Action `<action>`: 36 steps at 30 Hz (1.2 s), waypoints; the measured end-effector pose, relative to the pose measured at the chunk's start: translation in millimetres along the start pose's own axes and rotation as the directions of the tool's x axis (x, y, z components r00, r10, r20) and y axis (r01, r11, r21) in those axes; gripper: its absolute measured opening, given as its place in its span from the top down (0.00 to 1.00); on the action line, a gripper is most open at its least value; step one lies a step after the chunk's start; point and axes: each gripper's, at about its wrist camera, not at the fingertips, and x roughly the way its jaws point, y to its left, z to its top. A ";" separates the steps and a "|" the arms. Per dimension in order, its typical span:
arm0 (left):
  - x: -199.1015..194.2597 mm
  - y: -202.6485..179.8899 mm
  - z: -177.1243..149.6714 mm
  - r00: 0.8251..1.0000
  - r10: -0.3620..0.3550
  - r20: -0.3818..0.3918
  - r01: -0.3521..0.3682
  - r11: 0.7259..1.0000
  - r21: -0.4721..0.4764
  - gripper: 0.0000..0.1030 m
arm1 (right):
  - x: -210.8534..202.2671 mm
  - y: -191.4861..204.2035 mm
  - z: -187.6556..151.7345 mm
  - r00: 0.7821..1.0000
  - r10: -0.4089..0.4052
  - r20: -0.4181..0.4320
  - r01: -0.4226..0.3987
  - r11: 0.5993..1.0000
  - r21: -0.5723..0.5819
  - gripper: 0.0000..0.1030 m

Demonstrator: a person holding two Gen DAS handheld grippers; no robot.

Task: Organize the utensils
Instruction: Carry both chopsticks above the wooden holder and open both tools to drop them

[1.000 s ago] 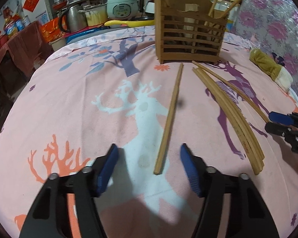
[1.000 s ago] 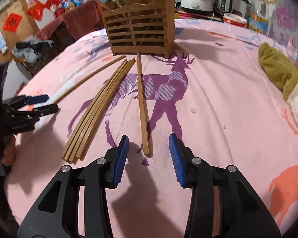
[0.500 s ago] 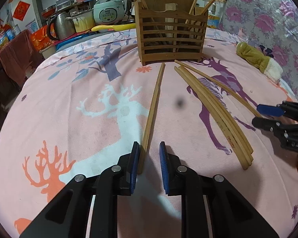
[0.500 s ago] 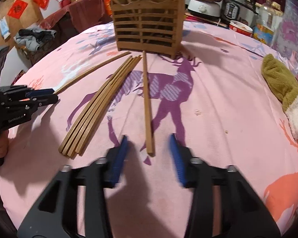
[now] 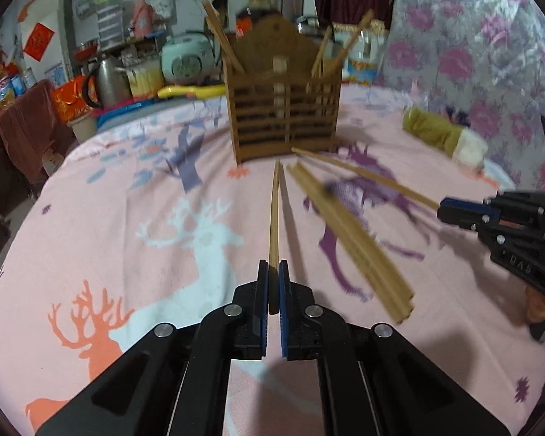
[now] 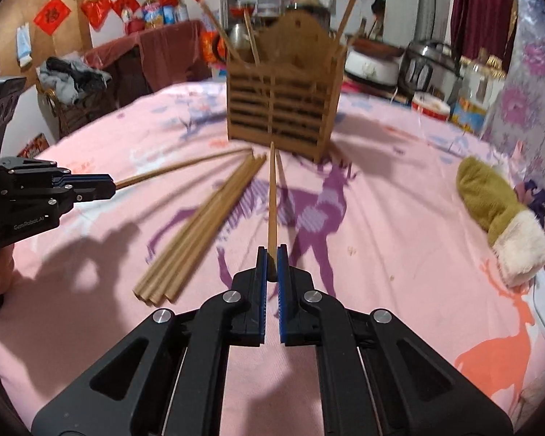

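Observation:
A slatted wooden utensil holder (image 5: 283, 109) (image 6: 283, 109) stands at the far side of the pink deer-print tablecloth, with several chopsticks upright in it. My left gripper (image 5: 273, 265) is shut on the near end of one wooden chopstick (image 5: 274, 210), which points at the holder and casts a shadow beside it. My right gripper (image 6: 271, 250) is shut on the near end of another chopstick (image 6: 272, 196), aimed the same way. Between the two lies a loose bundle of chopsticks (image 5: 348, 232) (image 6: 207, 225). Each gripper also shows in the other's view, the right gripper (image 5: 454, 212) and the left gripper (image 6: 101, 187).
An olive mitten with a white cuff (image 5: 443, 136) (image 6: 497, 218) lies on the cloth to the right. Beyond the table's far edge stand a rice cooker (image 5: 187, 61), a kettle (image 5: 107, 80) and other kitchen clutter. A floral curtain (image 5: 472, 36) hangs at the right.
Both grippers closed from wide open onto the near ends of the chopsticks between their jaws. Both then rose slightly, lifting those ends off the cloth.

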 end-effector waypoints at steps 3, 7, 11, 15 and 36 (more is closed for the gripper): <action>-12.1 6.5 11.5 0.999 -0.016 0.044 0.018 0.999 -0.048 0.95 | -17.4 -7.8 8.6 0.998 0.016 0.068 -0.019 0.999 0.042 0.94; -24.5 7.5 38.0 0.996 -0.026 0.080 0.031 0.997 -0.066 0.95 | -35.9 -17.3 27.2 0.991 0.041 0.126 -0.051 0.996 0.076 0.94; -41.6 -0.6 60.9 0.993 -0.046 0.110 0.051 0.998 -0.046 0.95 | -50.9 -23.4 45.1 0.987 0.056 0.149 -0.068 0.995 0.075 0.94; -54.5 -2.4 77.4 0.992 -0.044 0.118 0.050 0.998 -0.041 0.95 | -59.7 -29.0 54.8 0.988 0.045 0.145 -0.055 0.996 0.063 0.94; -102.4 -11.4 185.9 0.978 0.059 0.199 -0.060 0.998 0.001 0.95 | -52.2 -45.0 113.6 1.000 -0.003 0.024 0.003 1.000 0.029 0.94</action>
